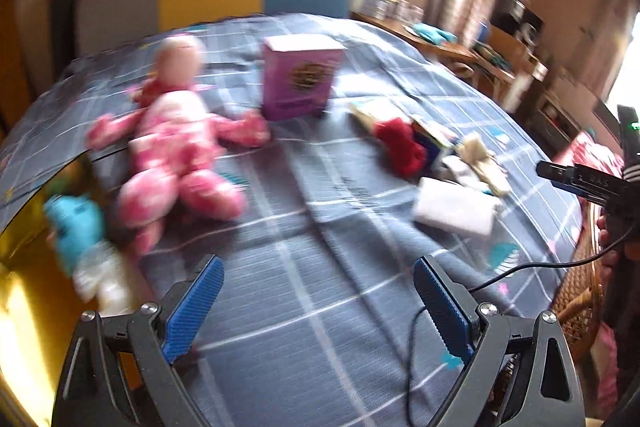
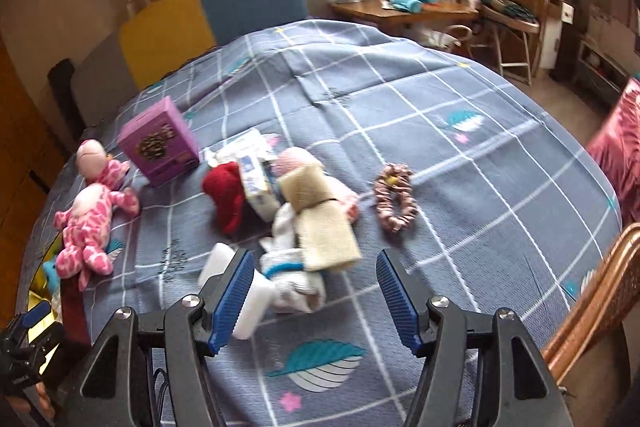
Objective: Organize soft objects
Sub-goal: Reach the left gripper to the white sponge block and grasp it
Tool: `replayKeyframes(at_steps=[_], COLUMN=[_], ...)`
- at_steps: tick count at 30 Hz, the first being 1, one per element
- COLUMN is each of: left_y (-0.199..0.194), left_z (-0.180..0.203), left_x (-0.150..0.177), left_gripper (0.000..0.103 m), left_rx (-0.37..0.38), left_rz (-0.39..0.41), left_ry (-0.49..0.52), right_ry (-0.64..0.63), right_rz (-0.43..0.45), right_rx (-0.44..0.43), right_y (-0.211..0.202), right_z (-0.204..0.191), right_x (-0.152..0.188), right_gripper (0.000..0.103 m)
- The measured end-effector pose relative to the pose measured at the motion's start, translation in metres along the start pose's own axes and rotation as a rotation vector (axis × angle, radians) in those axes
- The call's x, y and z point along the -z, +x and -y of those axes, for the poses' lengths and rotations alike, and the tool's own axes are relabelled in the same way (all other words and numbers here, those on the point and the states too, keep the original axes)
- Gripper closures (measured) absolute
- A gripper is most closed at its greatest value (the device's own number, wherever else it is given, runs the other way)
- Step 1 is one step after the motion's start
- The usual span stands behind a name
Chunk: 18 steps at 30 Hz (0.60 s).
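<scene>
A pink plush doll (image 1: 176, 143) (image 2: 90, 219) lies on the bed's left side. A pile holds a red soft item (image 2: 226, 193) (image 1: 400, 143), a tan sponge (image 2: 320, 223), white socks (image 2: 292, 267) and a white foam block (image 2: 248, 291) (image 1: 456, 207). A pink scrunchie (image 2: 394, 201) lies to the pile's right. My left gripper (image 1: 316, 303) is open and empty above the bedspread, in front of the doll. My right gripper (image 2: 316, 299) is open and empty, just in front of the white socks. The left view is blurred.
A purple box (image 1: 300, 79) (image 2: 160, 143) stands behind the toys. A blue toy (image 1: 76, 227) lies in a yellow container at the bed's left edge. A wicker chair (image 2: 592, 307) stands on the right. A desk (image 2: 404, 11) stands beyond the bed.
</scene>
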State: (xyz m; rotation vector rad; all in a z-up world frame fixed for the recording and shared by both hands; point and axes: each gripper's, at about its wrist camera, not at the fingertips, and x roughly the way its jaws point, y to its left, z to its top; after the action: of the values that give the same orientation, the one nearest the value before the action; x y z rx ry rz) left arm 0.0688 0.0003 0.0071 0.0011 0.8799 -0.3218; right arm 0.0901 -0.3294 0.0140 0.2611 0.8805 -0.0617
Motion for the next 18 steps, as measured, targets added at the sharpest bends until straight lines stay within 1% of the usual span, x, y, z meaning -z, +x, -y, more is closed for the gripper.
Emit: replayKeyframes(at_steps=[2, 3, 4, 5, 6, 9, 11, 13, 15, 18], left_y=[0.015, 0.021, 0.030, 0.037, 0.043, 0.066, 0.086, 0.102, 0.116, 0.135], left_z=[0.022, 0.030, 0.039, 0.046, 0.053, 0.070, 0.076, 0.080, 0.082, 0.083], left_x=[-0.009, -0.012, -0.015, -0.017, -0.019, -0.027, -0.031, -0.035, -0.041, -0.047], left_gripper=[0.006, 0.006, 0.006, 0.006, 0.006, 0.006, 0.006, 0.006, 0.006, 0.006], left_rx=[0.064, 0.102, 0.174, 0.237, 0.273, 0.358, 0.417, 0.448, 0.445, 0.443], left_rz=[-0.031, -0.057, -0.095, -0.124, -0.144, -0.209, -0.275, -0.321, -0.342, -0.381], left_ry=[0.046, 0.048, 0.031, 0.007, -0.011, -0.091, -0.190, -0.269, -0.320, -0.424], right_ry=[0.027, 0.035, 0.042, 0.058, 0.075, 0.104, 0.124, 0.151, 0.182, 0.203], right_rz=[-0.003, -0.005, -0.007, -0.018, -0.028, -0.037, -0.035, -0.026, -0.020, -0.014], right_rx=[-0.002, -0.005, -0.008, -0.021, -0.042, -0.076, -0.110, -0.139, -0.171, -0.195], right_y=[0.001, 0.002, 0.004, 0.006, 0.007, 0.010, 0.010, 0.009, 0.008, 0.008], right_z=[0.012, 0.015, 0.017, 0.020, 0.022, 0.027, 0.031, 0.036, 0.042, 0.046], right_x=[0.001, 0.003, 0.005, 0.006, 0.008, 0.009, 0.008, 0.008, 0.009, 0.009], right_gripper=[0.038, 0.038, 0.038, 0.038, 0.038, 0.038, 0.038, 0.037, 0.037, 0.036])
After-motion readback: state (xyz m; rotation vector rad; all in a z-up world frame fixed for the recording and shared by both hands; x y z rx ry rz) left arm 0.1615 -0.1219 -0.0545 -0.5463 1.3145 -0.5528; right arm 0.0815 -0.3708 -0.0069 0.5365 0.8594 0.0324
